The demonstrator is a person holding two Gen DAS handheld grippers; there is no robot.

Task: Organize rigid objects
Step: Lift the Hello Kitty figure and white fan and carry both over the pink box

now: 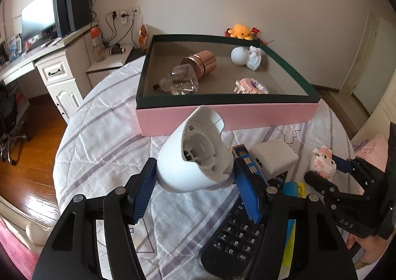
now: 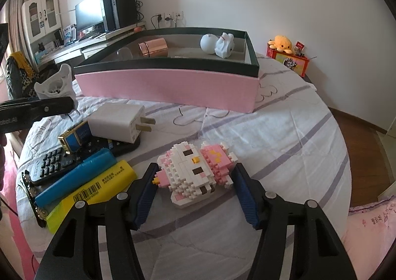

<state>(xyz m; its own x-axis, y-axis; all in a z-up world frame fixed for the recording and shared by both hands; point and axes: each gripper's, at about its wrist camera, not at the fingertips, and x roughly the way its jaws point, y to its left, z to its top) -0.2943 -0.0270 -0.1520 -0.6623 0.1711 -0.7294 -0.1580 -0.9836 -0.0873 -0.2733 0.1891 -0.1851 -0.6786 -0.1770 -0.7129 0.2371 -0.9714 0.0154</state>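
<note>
The left tongs [image 1: 195,178] grip a white plastic shell [image 1: 195,153] between their blue pads, and it is lifted above the tabletop [image 1: 99,131], just in front of the pink wall of the box [image 1: 247,113]. The left wrist view looks down into this box, so its grey floor shows: a copper can [image 1: 200,61] lying on its side, a clear plastic cup [image 1: 179,81] touching it, a white ball [image 1: 238,56] beside a small white figure [image 1: 255,57], and a pink brick toy [image 1: 250,86] near the front wall. The right wrist view sees the box [image 2: 168,87] from lower, so its front wall hides the pink brick toy and most of the cup. This view shows the brick cat [image 2: 195,173] lying on the striped cloth between the pads of the right tongs [image 2: 195,182]; the pads stand just beside the cat on both sides, but I cannot tell if they press on it. It also shows more clearly the pile at the left: a white charger [image 2: 116,121] with its two pins toward the right, resting on a black remote [image 2: 57,161], a small blue box [image 2: 73,140], a blue tube [image 2: 76,176] and a yellow tube [image 2: 91,191] side by side. Between the cat and the box wall the cloth lies free, and the right part of the tabletop up to its round edge is free also.
</note>
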